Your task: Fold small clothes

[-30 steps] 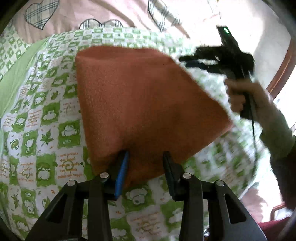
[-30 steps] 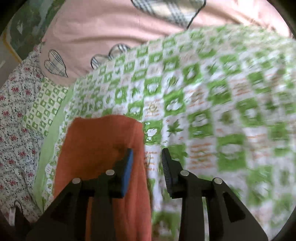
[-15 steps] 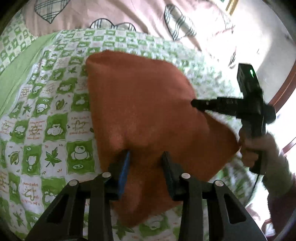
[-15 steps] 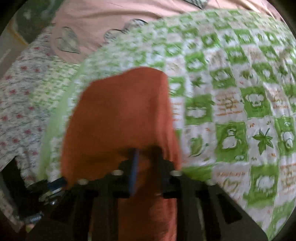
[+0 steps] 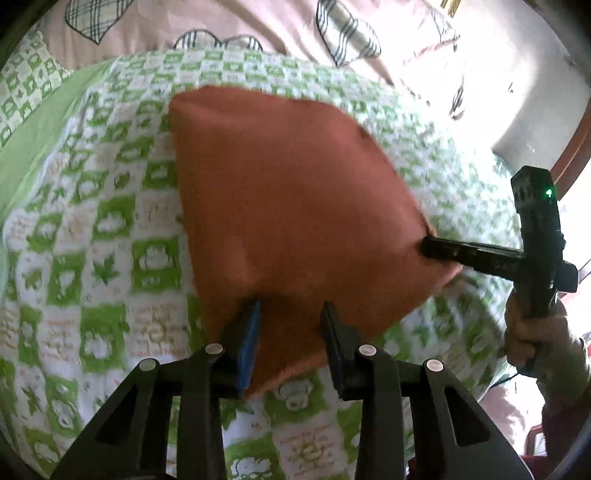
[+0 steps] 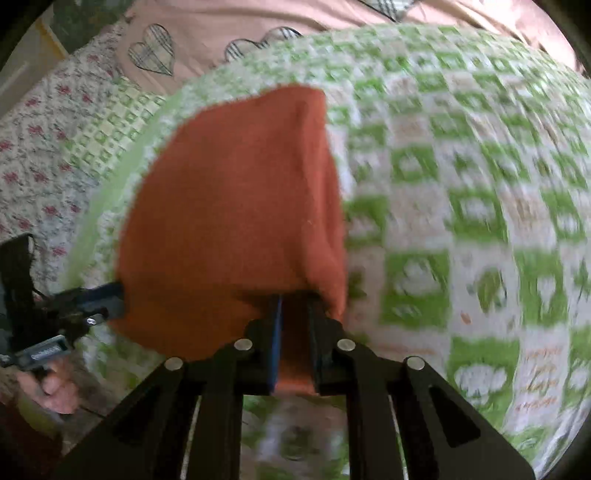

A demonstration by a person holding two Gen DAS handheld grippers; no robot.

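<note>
An orange fleece cloth (image 5: 288, 192) lies on the green and white checked bedspread (image 5: 110, 229). In the left wrist view my left gripper (image 5: 291, 314) straddles the cloth's near corner with its jaws apart. The other gripper (image 5: 436, 249) reaches in from the right and bites the cloth's right corner. In the right wrist view my right gripper (image 6: 293, 306) is shut on the near edge of the cloth (image 6: 236, 206), which bunches between the fingers. The left gripper (image 6: 107, 295) shows at the cloth's left corner.
A pink sheet with plaid hearts (image 5: 221, 22) lies beyond the bedspread (image 6: 480, 184). A flowered fabric (image 6: 40, 147) lies at the left in the right wrist view. A wooden frame edge (image 5: 576, 140) shows at the far right.
My right gripper came down from the bare bedspread to the cloth's right corner and shut on it. My left gripper stayed over the near corner with jaws apart.
</note>
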